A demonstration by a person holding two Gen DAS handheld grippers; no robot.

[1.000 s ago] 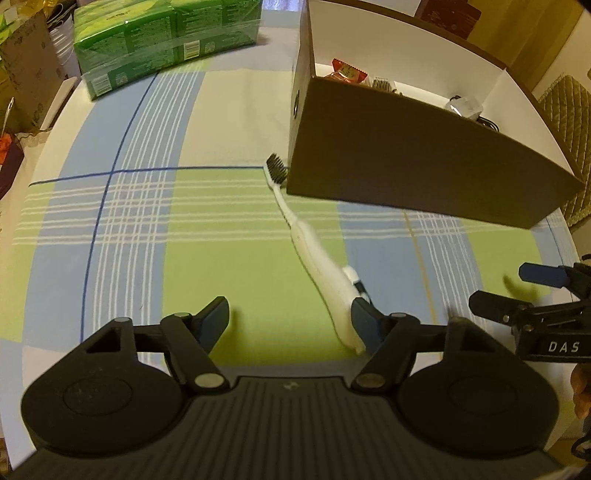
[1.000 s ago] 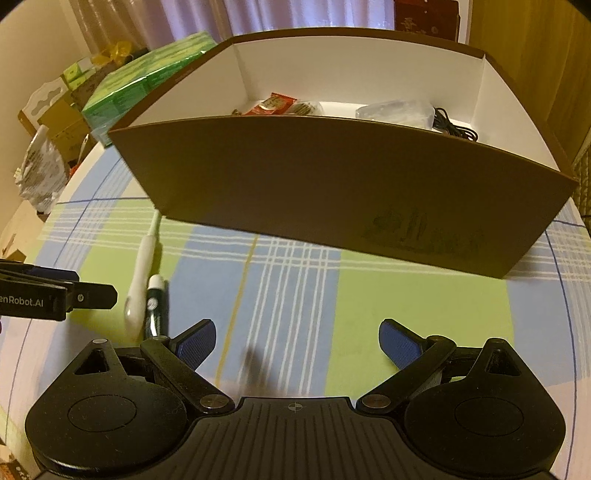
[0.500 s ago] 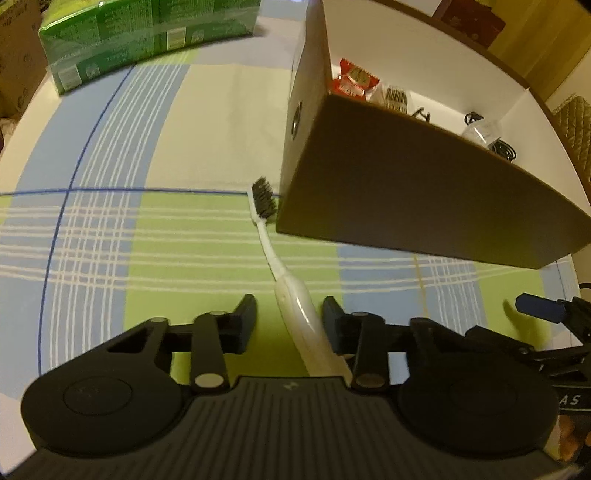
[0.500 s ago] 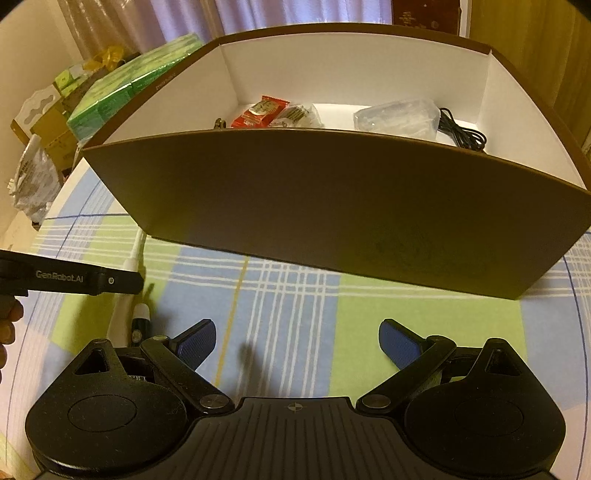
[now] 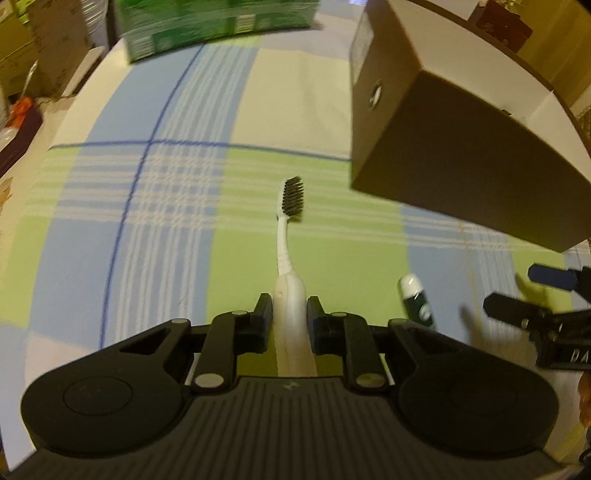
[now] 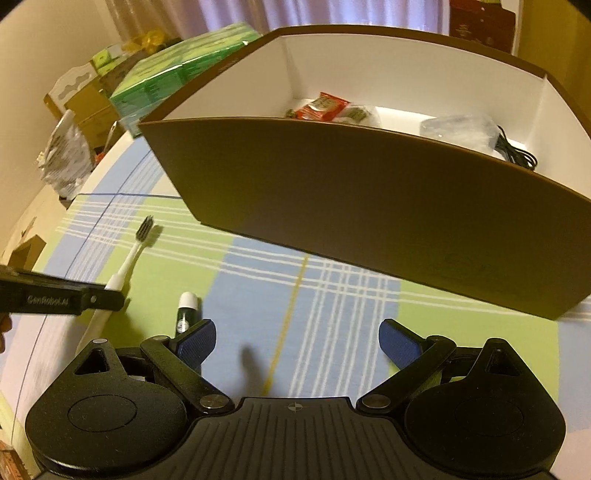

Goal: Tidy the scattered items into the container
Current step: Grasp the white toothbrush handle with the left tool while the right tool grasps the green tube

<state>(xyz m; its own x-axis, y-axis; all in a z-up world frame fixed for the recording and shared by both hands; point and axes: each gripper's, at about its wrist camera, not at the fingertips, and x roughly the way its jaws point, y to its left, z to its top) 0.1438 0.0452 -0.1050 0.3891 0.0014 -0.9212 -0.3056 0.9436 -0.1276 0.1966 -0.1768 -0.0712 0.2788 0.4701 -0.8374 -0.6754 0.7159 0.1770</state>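
My left gripper is shut on the white handle of a toothbrush whose dark bristles point away from me. The toothbrush appears lifted slightly off the checked cloth, casting a shadow beside its head. A small dark green tube with a white cap lies on the cloth to the right of it; the tube also shows just beyond the left finger of my right gripper. My right gripper is open over the cloth with nothing in it. The brown box with white inside stands ahead, holding snack packets, a clear bag and a black cable.
A green shrink-wrapped pack stands at the far edge of the table. Cardboard boxes and bags crowd the left side beyond the table edge. The box's brown corner rises close on the right of the left gripper.
My left gripper moved over the toothbrush and closed on its handle, turning the brush to point straight ahead. The right gripper stayed open and shifted slightly closer to the box.
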